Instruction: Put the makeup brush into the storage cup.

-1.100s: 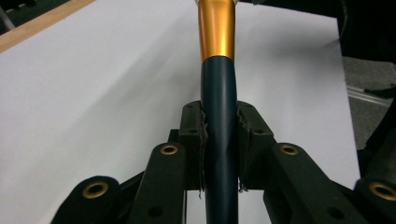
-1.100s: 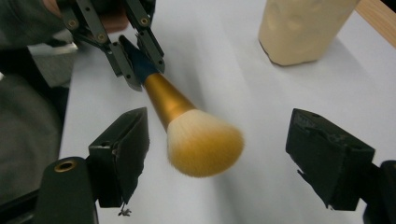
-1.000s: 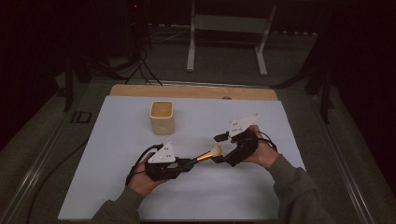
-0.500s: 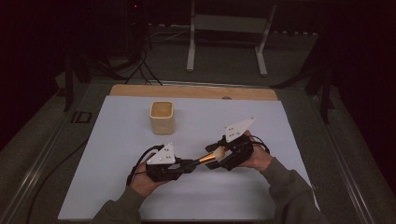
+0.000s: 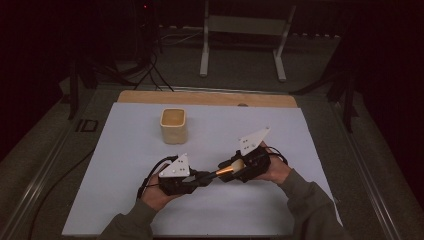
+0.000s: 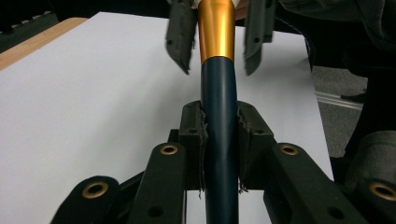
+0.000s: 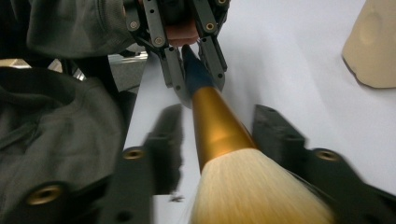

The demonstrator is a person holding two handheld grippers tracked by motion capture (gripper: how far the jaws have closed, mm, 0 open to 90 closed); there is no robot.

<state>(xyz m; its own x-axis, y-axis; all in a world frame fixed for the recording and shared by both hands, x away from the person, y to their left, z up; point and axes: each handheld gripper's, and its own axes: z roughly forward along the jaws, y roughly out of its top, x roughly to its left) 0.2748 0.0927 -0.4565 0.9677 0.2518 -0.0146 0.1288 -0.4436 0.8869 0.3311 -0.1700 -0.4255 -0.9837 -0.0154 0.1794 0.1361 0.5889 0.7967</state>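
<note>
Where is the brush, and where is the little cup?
brush (image 6: 218,93), left gripper view, on its dark blue handle.
cup (image 5: 173,125), high view, on its cream front wall.

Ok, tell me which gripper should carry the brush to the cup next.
Probably the left gripper: it already clamps the brush handle. The right gripper jaws, just closing, flank the gold ferrule without gripping, though it sits nearer the cup.

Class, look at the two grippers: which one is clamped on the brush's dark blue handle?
The left gripper: it pinches the brush handle, while the right gripper's closing fingers flank the gold ferrule.
</note>
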